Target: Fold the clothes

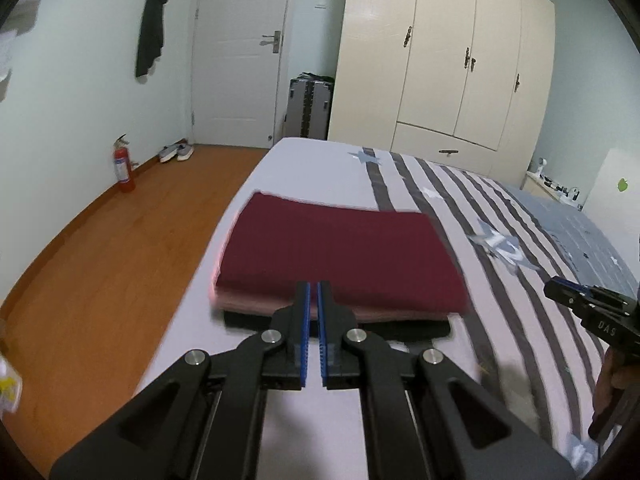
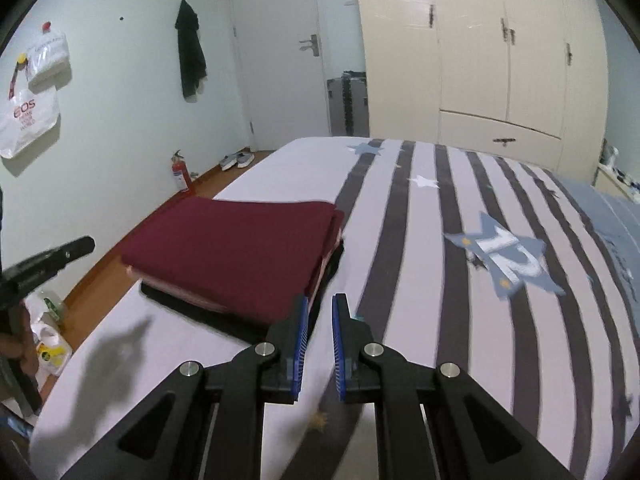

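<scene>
Starting at the far left in the left wrist view: a red fire extinguisher (image 1: pixel 123 168) stands on the wood floor at about 9 o'clock, with a pair of grey shoes (image 1: pixel 176 153) past it by the white door (image 1: pixel 240 52). A dark jacket (image 1: pixel 151 26) hangs on the wall at 11.

Dead center sits the stack of folded clothes (image 1: pixel 340 254): maroon piece on top, pink under it, black at the bottom, all lying on the bed (image 1: pixel 320 160) near its left edge. The left gripper (image 1: pixel 314 288) has its blue pads nearly together with just a thin slit between, nothing in them, tips over the stack's near edge.

Moving right, the cream wardrobe (image 1: pixel 448 60) fills 1 o'clock. The right gripper (image 1: pixel 560 292) pokes in at 3 o'clock over the striped bedding.

From the right wrist view, its own blue pads (image 2: pixel 301 340) sit a bit apart, empty, just off the stack's near right corner.
</scene>
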Motion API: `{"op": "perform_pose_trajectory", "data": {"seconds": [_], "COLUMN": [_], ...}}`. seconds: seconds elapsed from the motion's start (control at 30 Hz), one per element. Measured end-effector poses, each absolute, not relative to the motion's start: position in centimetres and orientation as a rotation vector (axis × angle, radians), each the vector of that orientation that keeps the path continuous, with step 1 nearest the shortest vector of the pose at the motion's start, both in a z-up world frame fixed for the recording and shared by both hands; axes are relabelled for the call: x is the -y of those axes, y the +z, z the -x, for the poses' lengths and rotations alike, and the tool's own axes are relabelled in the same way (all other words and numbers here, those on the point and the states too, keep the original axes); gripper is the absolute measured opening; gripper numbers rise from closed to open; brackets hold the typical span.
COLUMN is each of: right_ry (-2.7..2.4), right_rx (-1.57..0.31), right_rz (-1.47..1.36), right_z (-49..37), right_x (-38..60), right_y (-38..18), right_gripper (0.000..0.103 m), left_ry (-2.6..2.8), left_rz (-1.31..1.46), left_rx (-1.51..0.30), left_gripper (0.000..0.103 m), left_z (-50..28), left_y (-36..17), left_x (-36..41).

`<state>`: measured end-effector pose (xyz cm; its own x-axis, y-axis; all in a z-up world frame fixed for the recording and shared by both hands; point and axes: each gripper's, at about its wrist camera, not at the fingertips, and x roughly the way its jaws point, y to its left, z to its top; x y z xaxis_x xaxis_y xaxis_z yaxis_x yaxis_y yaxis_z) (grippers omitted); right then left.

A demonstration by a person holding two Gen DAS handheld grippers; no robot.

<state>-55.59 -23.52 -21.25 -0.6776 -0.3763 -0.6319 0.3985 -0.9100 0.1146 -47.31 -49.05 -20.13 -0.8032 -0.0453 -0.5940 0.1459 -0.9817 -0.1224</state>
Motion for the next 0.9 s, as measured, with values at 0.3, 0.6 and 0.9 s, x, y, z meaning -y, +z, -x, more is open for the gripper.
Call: {"op": "perform_pose_trajectory", "data": {"seconds": [0.3, 0.6, 0.9], "right_ry": [-2.497, -2.418, -2.380], "right_rx": [-0.113, -0.179, -0.127], "right_rz": [-1.017, -0.929, -0.842], "right_z": [43.8, 33.9, 27.7], "right_x": [17.6, 11.1, 6.0], "right_y": [-19.3, -17.3, -16.6], "right_gripper": [0.013, 0.063, 0.095], "left_ry": [-2.801, -2.696, -2.607], "left_rz": [-1.010, -0.863, -0.773], "left_rx": [-0.230, -0.253, -0.276], "left_gripper": [0.026, 0.088, 0.102], "left_z": [35.3, 24.3, 16.5], "left_y": [-18.3, -15.6, -16.1], "left_x": [39.2, 31.3, 26.3]}}
